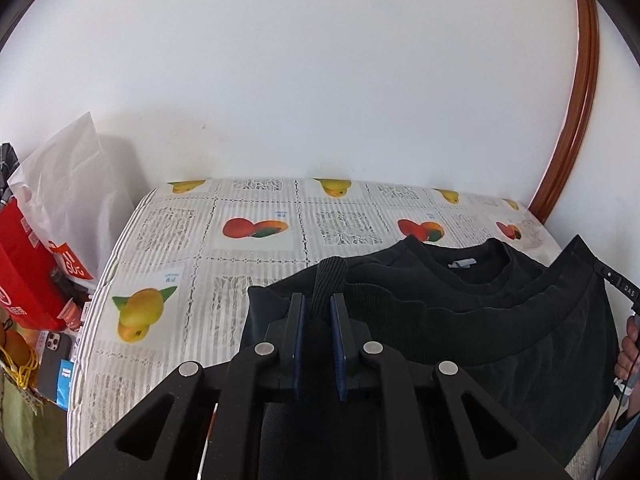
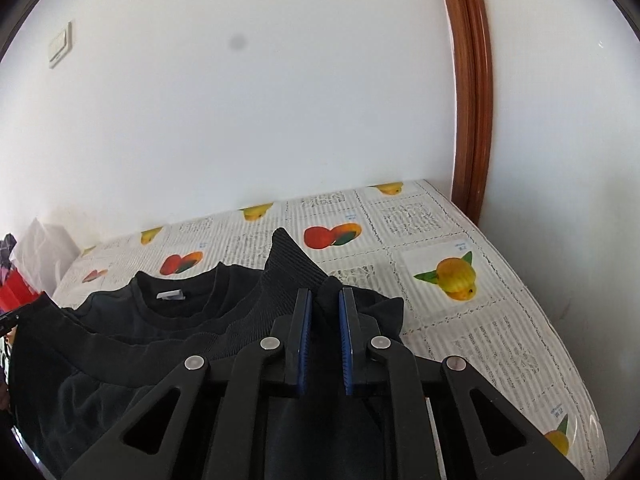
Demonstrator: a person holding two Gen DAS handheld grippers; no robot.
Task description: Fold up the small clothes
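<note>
A black sweatshirt [image 1: 460,292] lies on a table under a fruit-print cloth [image 1: 180,240], its collar and white label [image 1: 462,264] facing me. My left gripper [image 1: 318,304] is shut on a corner of the ribbed hem [image 1: 330,276], which it holds lifted off the table. In the right wrist view my right gripper [image 2: 325,300] is shut on the other hem corner [image 2: 288,264], also raised, so the sweatshirt's [image 2: 160,320] lower edge hangs between the two grippers. The collar label [image 2: 172,295] shows beyond that edge. A hand [image 1: 630,344] shows at the right edge of the left wrist view.
The table stands against a white wall, with a wooden door frame [image 2: 472,100] at its right corner. Past its left edge stand a red bag [image 1: 24,264], a white bag [image 1: 68,176] and a phone [image 1: 54,364]. Bare tablecloth [image 2: 480,320] lies right of the sweatshirt.
</note>
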